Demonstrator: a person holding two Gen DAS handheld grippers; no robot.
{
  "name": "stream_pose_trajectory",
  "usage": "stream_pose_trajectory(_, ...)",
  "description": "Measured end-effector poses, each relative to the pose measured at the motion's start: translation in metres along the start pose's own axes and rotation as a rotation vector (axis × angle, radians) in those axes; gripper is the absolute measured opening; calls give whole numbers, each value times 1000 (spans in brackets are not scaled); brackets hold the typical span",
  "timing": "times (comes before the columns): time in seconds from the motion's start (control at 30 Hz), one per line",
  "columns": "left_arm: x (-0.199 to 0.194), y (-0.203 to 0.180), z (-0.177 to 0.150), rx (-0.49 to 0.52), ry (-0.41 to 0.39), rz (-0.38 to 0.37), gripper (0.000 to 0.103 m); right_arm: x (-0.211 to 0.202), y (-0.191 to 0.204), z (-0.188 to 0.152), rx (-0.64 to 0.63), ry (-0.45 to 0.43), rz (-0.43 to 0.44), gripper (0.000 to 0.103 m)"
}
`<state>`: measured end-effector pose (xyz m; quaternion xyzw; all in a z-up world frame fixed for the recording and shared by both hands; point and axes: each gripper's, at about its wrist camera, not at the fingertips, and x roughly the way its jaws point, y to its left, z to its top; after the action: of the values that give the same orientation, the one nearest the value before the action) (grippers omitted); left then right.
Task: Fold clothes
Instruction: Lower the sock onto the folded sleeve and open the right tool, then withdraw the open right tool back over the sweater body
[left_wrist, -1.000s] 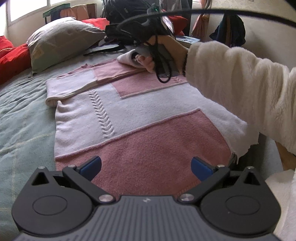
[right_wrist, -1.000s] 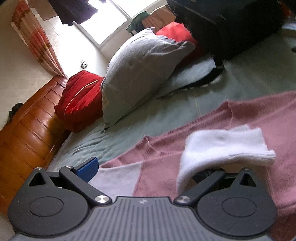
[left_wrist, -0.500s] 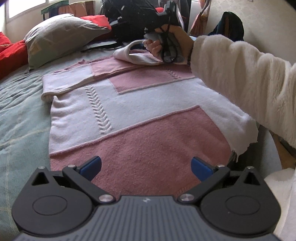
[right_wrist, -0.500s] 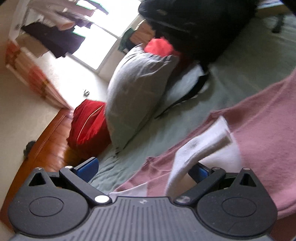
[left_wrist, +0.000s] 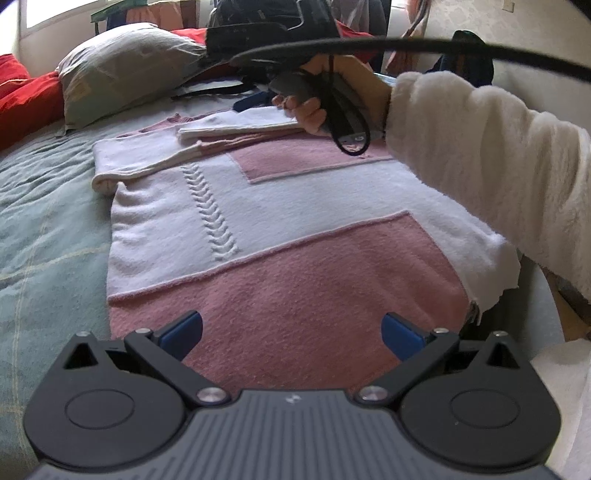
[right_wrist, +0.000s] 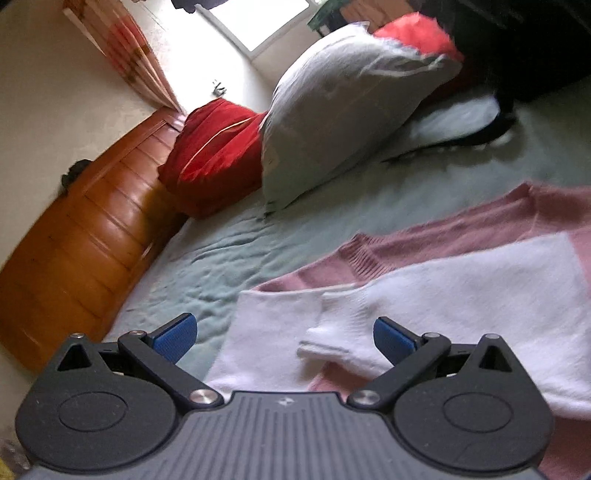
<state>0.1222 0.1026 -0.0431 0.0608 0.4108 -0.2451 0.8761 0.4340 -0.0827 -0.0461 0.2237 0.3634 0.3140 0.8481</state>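
Here's the pink-and-white sweater (left_wrist: 280, 236), spread flat on the green bedspread (left_wrist: 44, 229), body facing up, hem nearest the left gripper (left_wrist: 291, 332). That gripper hovers low over the hem with its jaws spread wide and nothing between them. Up at the shoulder end, the right gripper (right_wrist: 282, 334) sits over the white sleeve cuff (right_wrist: 332, 339), jaws wide apart, gripping nothing; the cuff lies loose on the chest between the blue pads. From the left view, the hand (left_wrist: 332, 96) holds that tool just above the sleeve (left_wrist: 236, 127), which lies folded across the top of the sweater.

My read: the sleeves are tucked in, and the long fold comes next. To do it well, each tool wants a hem corner, pinching both layers of knit, lifting together and carrying the hem evenly up to the shoulders. Go lopsided and the soft knit skews. Watch the grey pillow (left_wrist: 122, 70) and the black cable (left_wrist: 406, 46) overhead.
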Motion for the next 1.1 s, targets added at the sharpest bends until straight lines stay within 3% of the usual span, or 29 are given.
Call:
stream_pose_trajectory(0.07, 0, 2, -1, -7, -2, -1, 102, -3, 5, 1, -40, -6, -53, 98)
stream_pose_trajectory(0.1, 1, 2, -1, -9, -1, -1, 102, -3, 8, 2, -80, 4, -90, 85)
stream_pose_trajectory(0.2, 3, 3, -2, -14, 4, 0, 102, 4, 21, -2, -245, 59, -188, 61)
stream_pose_trajectory(0.4, 5, 3, -1, -13, 9, -10, 102, 23, 45, -31, -578, 152, -294, 52)
stream_pose_trajectory(0.53, 8, 2, 0, -11, 15, -13, 102, 39, 46, -44, -696, 180, -380, 46)
stream_pose_trajectory(0.67, 10, 4, -1, -19, 22, -12, 102, 43, 47, -47, -740, 161, -409, 17)
stream_pose_trajectory(0.8, 13, 5, -1, -24, 28, -9, 102, 36, 53, -49, -751, 136, -389, 16)
stream_pose_trajectory(0.97, 18, 4, 1, -25, 34, -4, 102, 38, 53, -60, -804, 172, -369, 16)
stream_pose_trajectory(1.1, 20, 2, 2, -19, 44, 0, 102, 29, 51, -58, -750, 158, -358, 27)
